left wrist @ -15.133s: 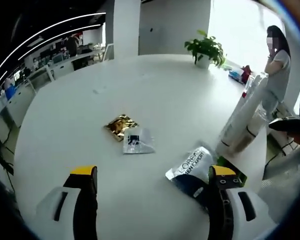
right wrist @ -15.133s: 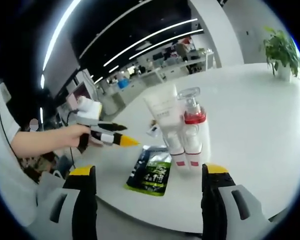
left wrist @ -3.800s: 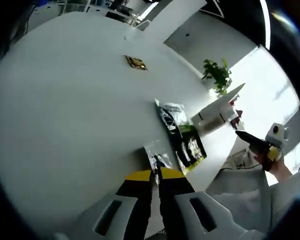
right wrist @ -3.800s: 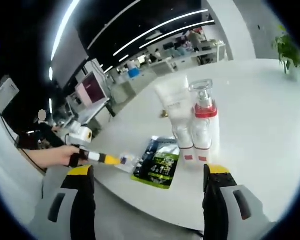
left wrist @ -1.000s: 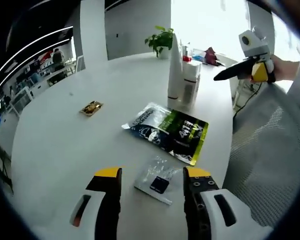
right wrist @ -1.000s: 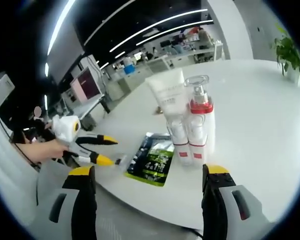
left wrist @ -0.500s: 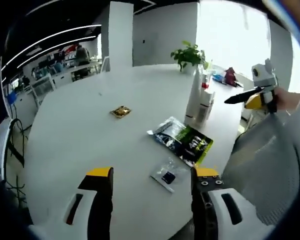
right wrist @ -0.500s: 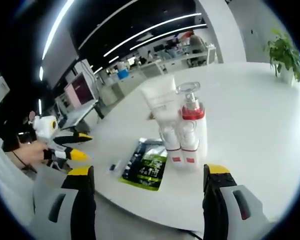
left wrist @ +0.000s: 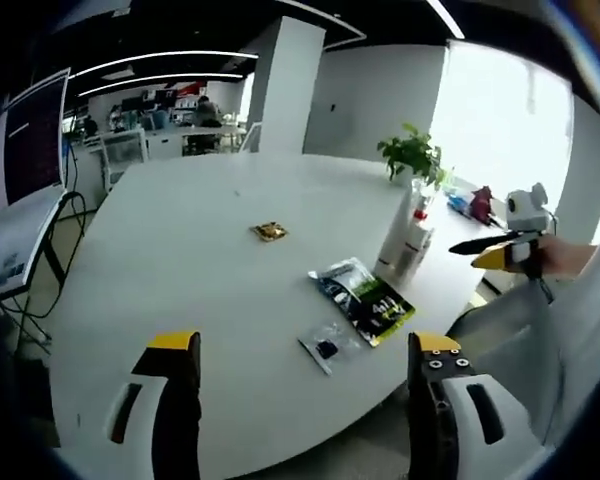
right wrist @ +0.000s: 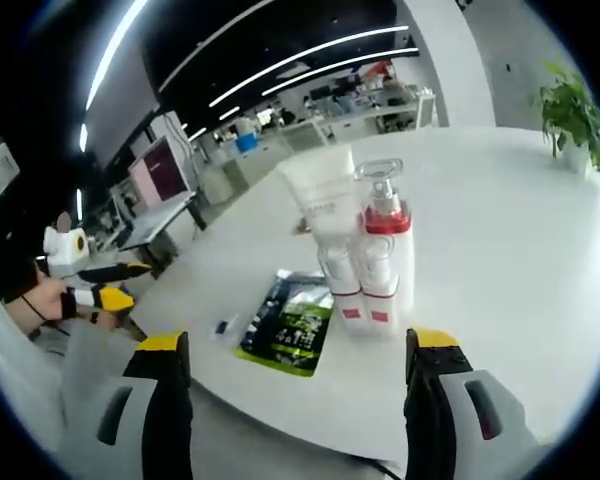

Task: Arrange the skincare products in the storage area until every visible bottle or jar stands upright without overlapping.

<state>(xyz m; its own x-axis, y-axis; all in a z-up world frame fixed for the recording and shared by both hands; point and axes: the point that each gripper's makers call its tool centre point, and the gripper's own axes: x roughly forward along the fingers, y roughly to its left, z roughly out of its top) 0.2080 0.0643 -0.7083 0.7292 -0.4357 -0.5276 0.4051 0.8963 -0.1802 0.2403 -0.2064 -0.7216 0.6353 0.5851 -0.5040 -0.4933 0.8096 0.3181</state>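
Left gripper (left wrist: 298, 362): held off the near edge of the round white table (left wrist: 180, 260), above floor level, jaws wide apart, nothing between them. Right gripper (right wrist: 295, 362): likewise off the table edge, jaws wide apart and empty; in the left gripper view it appears at the far right, in a hand (left wrist: 568, 258).

Nearest on the table: small clear sachet (left wrist: 327, 347) lying flat close to the edge. Just beyond it, dark green-and-black pouch (left wrist: 362, 298), also flat, not overlapping the sachet. Past the pouch: white tube (right wrist: 327, 228) standing upright on its cap, and directly beside it a clear pump bottle (right wrist: 387, 255) with a red collar, upright. The two appear to touch; each has a red band low down. Further out, well apart: small gold packet (left wrist: 270, 232), flat. Far edge: potted plant (left wrist: 412, 157).
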